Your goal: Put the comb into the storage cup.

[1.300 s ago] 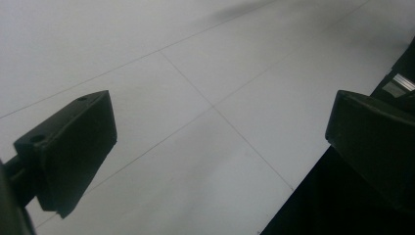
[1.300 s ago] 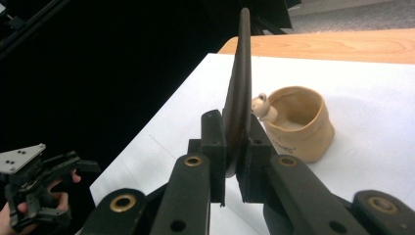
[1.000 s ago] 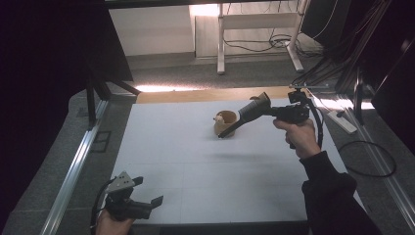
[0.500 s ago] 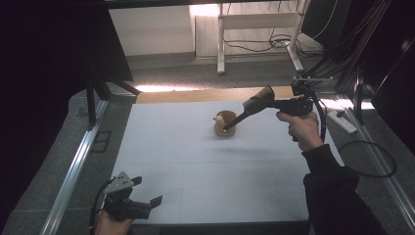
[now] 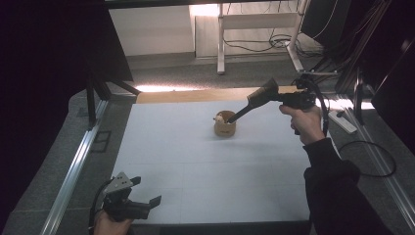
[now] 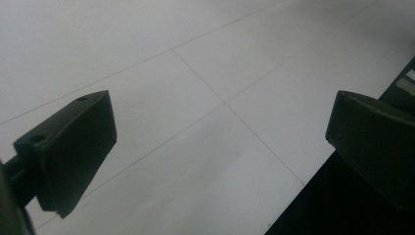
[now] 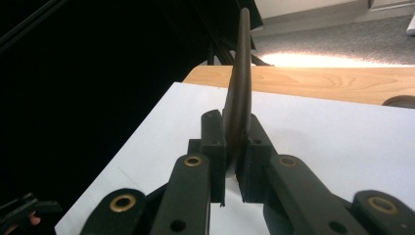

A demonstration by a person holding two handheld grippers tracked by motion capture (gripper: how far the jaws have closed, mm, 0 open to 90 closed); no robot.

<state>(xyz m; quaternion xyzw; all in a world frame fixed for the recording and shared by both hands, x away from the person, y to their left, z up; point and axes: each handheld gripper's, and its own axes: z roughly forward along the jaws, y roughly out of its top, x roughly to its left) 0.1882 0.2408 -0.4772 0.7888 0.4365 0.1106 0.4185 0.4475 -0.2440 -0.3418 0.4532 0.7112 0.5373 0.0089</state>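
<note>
Tool work first: the right tool is clamped on a dark wooden spoon, its jaws pressed tight on the flat handle, as the right gripper view shows edge-on. The spoon's far tip reaches down into a small wooden bowl, which stands on the white tabletop near its far edge.

Compared with a second ago, the bowl was tipped on its side with the spoon at its mouth; now it stands upright, and the right hand sits a little higher and farther toward the bowl's right. By my reading, the spoon has levered the bowl upright, or is scooping inside it, so the work with the bowl looks well under way.

The left tool rests at the tabletop's near edge, well apart from the bowl, jaws wide apart and holding nothing; the left gripper view looks at bare white surface between them.

Something pale shows at the bowl's rim, too small to identify. The spoon's tip is hidden inside the bowl, so I cannot tell whether it carries anything.
</note>
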